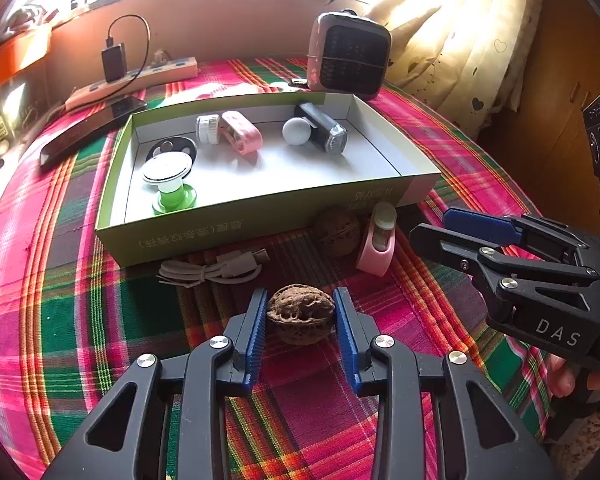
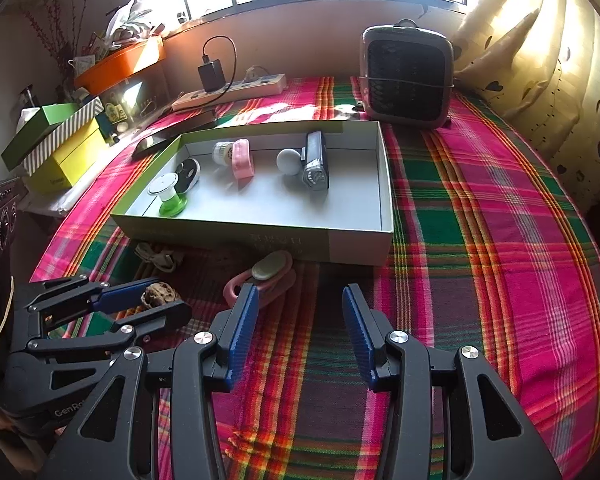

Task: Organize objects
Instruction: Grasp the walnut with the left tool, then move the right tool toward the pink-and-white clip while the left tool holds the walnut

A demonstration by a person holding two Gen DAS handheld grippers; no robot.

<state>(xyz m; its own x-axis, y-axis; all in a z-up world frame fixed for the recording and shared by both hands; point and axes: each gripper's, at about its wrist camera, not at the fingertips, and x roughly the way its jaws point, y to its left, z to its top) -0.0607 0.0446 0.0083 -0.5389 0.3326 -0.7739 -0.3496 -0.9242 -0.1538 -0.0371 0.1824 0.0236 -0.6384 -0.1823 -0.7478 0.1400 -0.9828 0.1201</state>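
- Walnut (image 1: 300,314), wrinkled brown shell, on the plaid tablecloth (image 1: 80,320): sits between the blue pads of the left gripper (image 1: 300,334), both pads at its sides and touching the shell.
- Right gripper (image 2: 300,336): jaws spread, nothing between them, over bare cloth just in front of the box; in the left wrist view it enters from the right edge, with fingertips of the person's hand (image 1: 568,376) beneath it.
- White USB cable (image 1: 216,270), coiled, lying against the box's near wall.
- Second walnut (image 1: 337,230), touching the box's near wall, just beside a pink clip-shaped holder (image 1: 378,240) with a pale insert.
- Green-sided cardboard box (image 1: 260,216), open, white inside. Contents, left to right: green-based spool with white disc top (image 1: 170,184); dark round dish (image 1: 172,150); small white cylinder (image 1: 208,129); second pink holder (image 1: 240,132); white ball (image 1: 297,131); black and silver rectangular device (image 1: 324,128).
- Black phone (image 1: 96,128), flat, just left of the box.
- Power strip (image 1: 140,80) with black charger (image 1: 114,62) plugged in, by the wall.
- Pink-cased fan heater (image 1: 348,56), upright behind the box.
- Cream curtain (image 1: 460,40), heart pattern, far right.
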